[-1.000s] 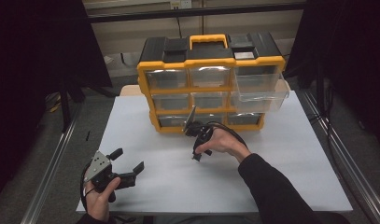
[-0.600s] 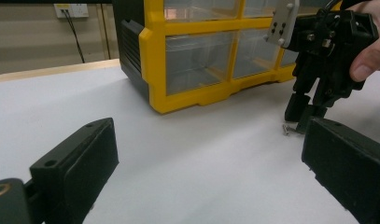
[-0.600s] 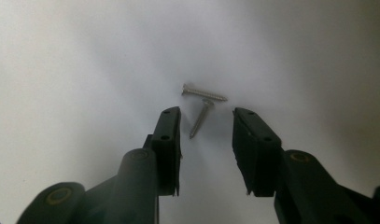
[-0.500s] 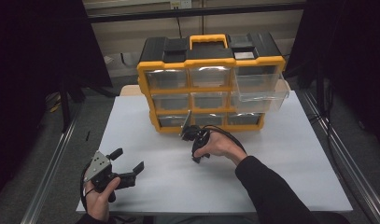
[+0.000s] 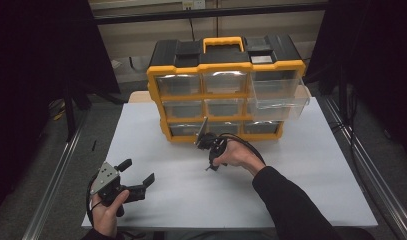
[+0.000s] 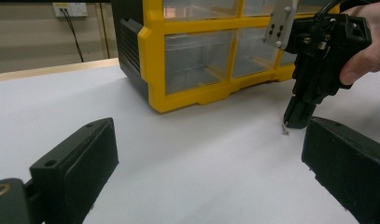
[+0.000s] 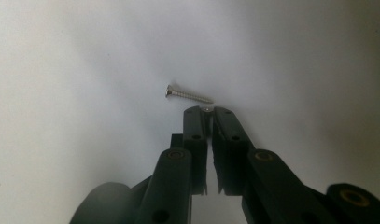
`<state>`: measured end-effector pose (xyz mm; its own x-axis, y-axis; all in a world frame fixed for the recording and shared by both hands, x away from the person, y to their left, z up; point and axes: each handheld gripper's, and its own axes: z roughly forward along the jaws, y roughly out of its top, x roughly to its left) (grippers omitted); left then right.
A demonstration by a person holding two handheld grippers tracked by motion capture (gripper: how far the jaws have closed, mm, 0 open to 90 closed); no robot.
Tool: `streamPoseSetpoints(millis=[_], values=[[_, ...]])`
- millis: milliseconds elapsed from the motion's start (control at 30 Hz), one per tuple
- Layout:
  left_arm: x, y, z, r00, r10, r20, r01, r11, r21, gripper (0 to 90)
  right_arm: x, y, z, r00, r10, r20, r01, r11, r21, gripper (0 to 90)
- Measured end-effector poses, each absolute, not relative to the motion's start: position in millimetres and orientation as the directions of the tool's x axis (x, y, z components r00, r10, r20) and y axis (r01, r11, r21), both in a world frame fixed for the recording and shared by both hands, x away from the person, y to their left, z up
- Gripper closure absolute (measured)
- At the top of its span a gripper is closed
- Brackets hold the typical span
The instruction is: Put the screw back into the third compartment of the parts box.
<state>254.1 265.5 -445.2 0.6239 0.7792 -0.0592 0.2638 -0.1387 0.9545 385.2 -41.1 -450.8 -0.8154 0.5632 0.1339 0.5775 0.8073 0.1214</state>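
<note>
The yellow-and-black plastic drawer cabinet (image 5: 225, 87) stands at the far side of the white table top (image 5: 311, 165), its upper right clear drawer (image 5: 278, 92) pulled out. Just in front of the cabinet's bottom row, the right gripper (image 5: 211, 162) points down at the table, jaws pressed nearly together with something small and shiny pinched at their tips (image 7: 207, 110); what it is I cannot tell. A small silver screw (image 7: 187, 95) lies flat on the white surface, just beyond those tips. Well in front of the cabinet, toward its left end, the left gripper (image 5: 138, 177) is held low, jaws spread wide on nothing.
</note>
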Motion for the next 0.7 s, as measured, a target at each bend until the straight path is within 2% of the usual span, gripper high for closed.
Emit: streamPoseSetpoints(millis=[567,700], values=[[254.3,265.8,-445.1,0.621,0.781,-0.061,0.261,-0.133,0.956,3.5,387.0,-41.7,-449.2,-0.816,0.561,0.142,0.576,0.809,0.114,86.2],[254.4,265.9,-445.0,0.622,0.781,-0.06,0.261,-0.134,0.956,3.5,385.0,-43.8,-441.0,-0.79,0.59,0.164,0.61,0.782,0.127,86.2]])
